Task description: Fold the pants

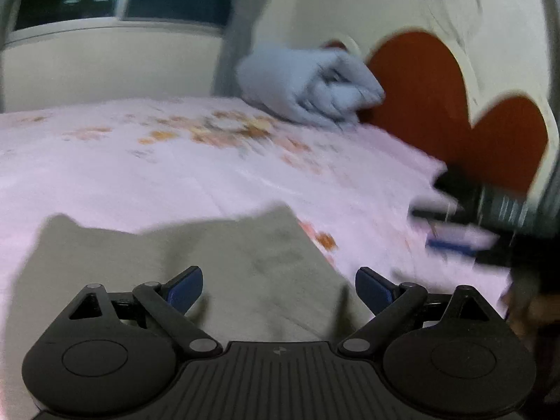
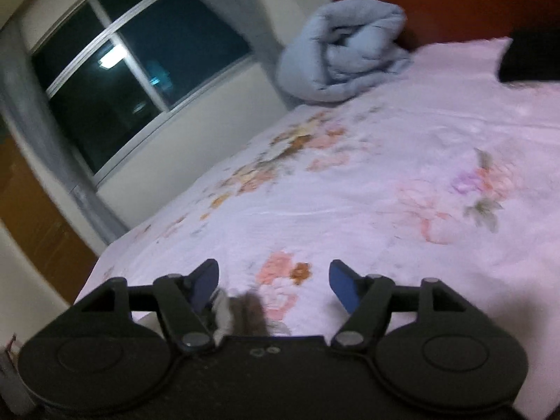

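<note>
Grey-olive pants (image 1: 217, 266) lie flat on the pink flowered bed sheet (image 1: 140, 161), just under and ahead of my left gripper (image 1: 279, 288). Its blue pads stand wide apart with nothing between them, so it is open. At the right edge of the left wrist view my right gripper (image 1: 434, 227) is a blurred black shape above the sheet. In the right wrist view the right gripper (image 2: 275, 281) is open over the flowered sheet (image 2: 385, 161). A small tuft of grey cloth (image 2: 241, 311) shows low by its left finger, and the pads are not pressing on it.
A rolled light-blue duvet (image 1: 308, 84) (image 2: 343, 59) lies at the head of the bed, against a cream headboard with red heart panels (image 1: 420, 98). A dark window (image 2: 140, 70) is on the far wall, a wooden door (image 2: 31, 210) at the left, and a black object (image 2: 528, 56) at the far right.
</note>
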